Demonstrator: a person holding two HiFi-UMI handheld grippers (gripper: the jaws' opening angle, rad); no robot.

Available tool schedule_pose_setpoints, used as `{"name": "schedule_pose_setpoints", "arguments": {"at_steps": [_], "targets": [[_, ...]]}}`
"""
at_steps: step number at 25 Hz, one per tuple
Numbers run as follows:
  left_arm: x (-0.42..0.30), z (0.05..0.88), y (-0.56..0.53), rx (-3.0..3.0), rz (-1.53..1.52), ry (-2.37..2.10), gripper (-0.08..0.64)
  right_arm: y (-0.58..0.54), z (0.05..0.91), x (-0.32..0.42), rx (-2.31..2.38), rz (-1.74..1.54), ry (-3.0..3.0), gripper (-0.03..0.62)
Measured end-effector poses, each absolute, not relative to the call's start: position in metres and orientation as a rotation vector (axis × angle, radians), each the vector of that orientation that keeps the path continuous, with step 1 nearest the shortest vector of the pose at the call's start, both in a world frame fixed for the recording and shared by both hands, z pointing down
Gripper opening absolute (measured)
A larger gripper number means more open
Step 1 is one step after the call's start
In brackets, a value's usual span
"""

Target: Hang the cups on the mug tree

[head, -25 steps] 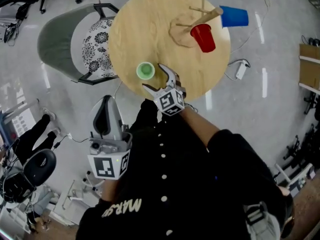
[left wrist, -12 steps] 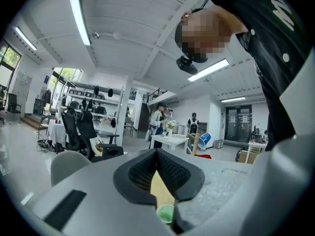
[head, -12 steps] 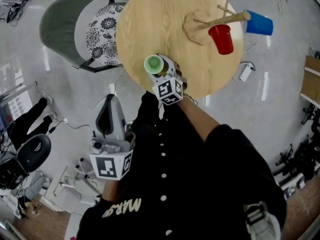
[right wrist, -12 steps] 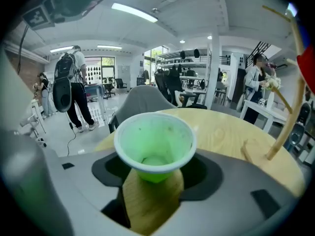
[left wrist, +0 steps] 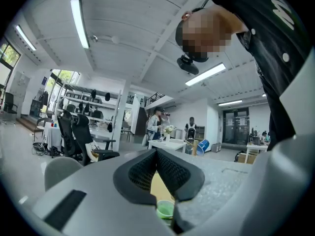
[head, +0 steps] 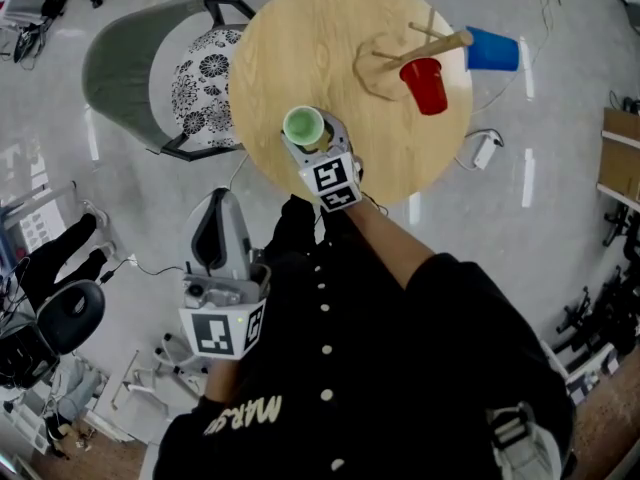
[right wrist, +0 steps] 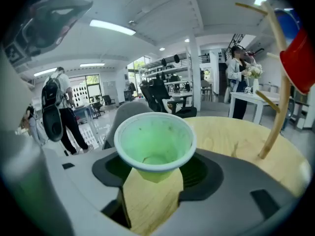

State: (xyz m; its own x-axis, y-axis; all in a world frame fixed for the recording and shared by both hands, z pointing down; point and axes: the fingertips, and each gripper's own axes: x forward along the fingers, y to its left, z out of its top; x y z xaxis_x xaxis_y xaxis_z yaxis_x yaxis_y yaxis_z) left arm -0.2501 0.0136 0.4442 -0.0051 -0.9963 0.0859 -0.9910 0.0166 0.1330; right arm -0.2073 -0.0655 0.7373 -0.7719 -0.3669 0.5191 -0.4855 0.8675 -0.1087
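- My right gripper (right wrist: 153,178) has just been closing its jaws, and its pads pinch the green cup (right wrist: 155,139) between them.
- The mug tree (right wrist: 273,82) stands ahead to its right, with a red cup (right wrist: 298,58) hanging on it.
- My left gripper (left wrist: 156,154) is closed and empty.

cups (head: 303,125) (head: 426,85) (head: 493,50) 3 | mug tree (head: 432,46) 1 | table (head: 300,48) 1 | chair (head: 125,68) 1

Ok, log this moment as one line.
right gripper: just closing, gripping green cup | left gripper: shut, empty | mug tree: red cup, blue cup hung
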Motion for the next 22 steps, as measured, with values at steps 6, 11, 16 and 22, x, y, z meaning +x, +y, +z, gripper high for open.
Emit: {"name": "schedule_pose_setpoints", "arguments": {"at_steps": [6,11,16,22], "targets": [[-0.234,0.411,0.009,2.183,-0.106,-2.108,-0.005,-0.11,0.652,-0.206,0.874,0.605,-2.673,0.285],[-0.222,0.384,0.0,2.268,-0.142,-2.071,-0.005,-0.147,0.577,-0.2,1.025,1.005,-2.814,0.285],[-0.207,0.365,-0.001,2.346,-0.168,-2.03,-0.005,-0.174,0.52,-0.186,1.096,1.315,-2.923,0.286],[-0.193,0.349,-0.001,2.418,-0.185,-1.996,-0.005,-0.196,0.466,-0.171,0.977,1.668,-3.065,0.276]]}}
